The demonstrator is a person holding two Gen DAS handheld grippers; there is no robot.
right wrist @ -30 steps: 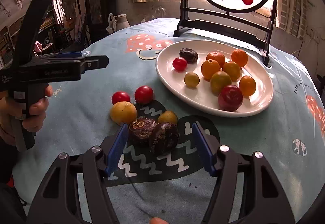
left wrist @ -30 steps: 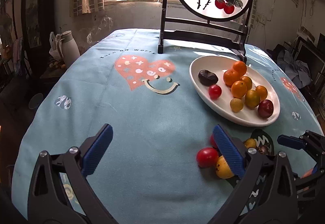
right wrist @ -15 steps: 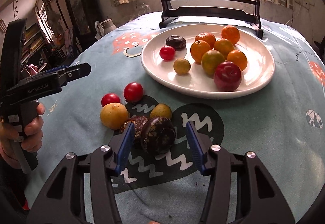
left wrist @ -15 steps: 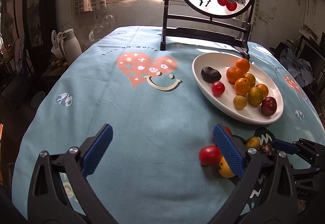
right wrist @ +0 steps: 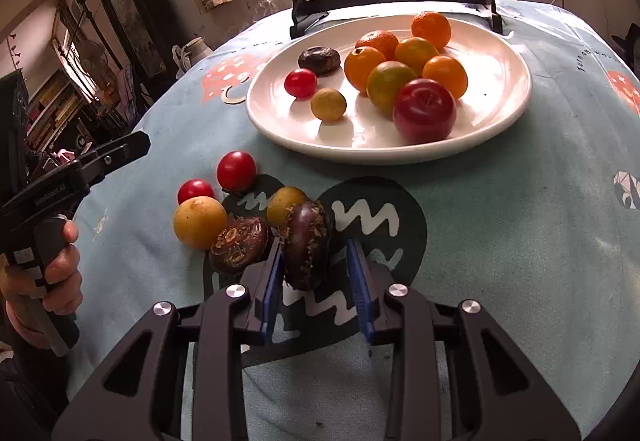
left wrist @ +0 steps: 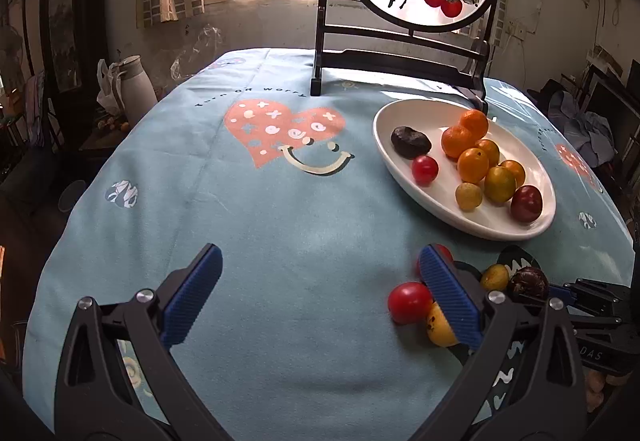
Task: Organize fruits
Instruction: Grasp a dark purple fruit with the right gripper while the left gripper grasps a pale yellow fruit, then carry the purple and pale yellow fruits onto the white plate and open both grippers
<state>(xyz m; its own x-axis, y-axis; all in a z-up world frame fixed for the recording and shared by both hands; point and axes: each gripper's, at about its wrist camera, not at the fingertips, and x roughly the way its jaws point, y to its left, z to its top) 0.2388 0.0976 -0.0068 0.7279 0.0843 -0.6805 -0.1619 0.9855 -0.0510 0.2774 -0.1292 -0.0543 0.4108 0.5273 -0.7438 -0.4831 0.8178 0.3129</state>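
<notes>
Between my right gripper's [right wrist: 314, 269] closing jaws sits a dark brown fruit [right wrist: 306, 245], tipped on edge. The left pad [right wrist: 272, 273] touches it; a gap shows at the right pad. Beside it on the blue tablecloth lie a second dark fruit [right wrist: 239, 245], a yellow fruit [right wrist: 199, 222], a small yellow one [right wrist: 286, 205] and two red tomatoes [right wrist: 236, 171] [right wrist: 195, 191]. The white plate [right wrist: 496, 81] beyond holds several oranges, a red plum, a tomato and a dark fruit. My left gripper [left wrist: 320, 297] hovers open over the cloth, with one red tomato [left wrist: 408, 301] by its right finger.
A black-framed round screen [left wrist: 400, 61] stands at the table's far side behind the plate [left wrist: 440, 209]. A white jug [left wrist: 136, 89] sits off the table to the left. A hand [right wrist: 60, 269] holds the left gripper at the table's left edge.
My right gripper came forward and down and its jaws narrowed around the dark fruit, which tipped up on edge. The left gripper stayed where it was, open.
</notes>
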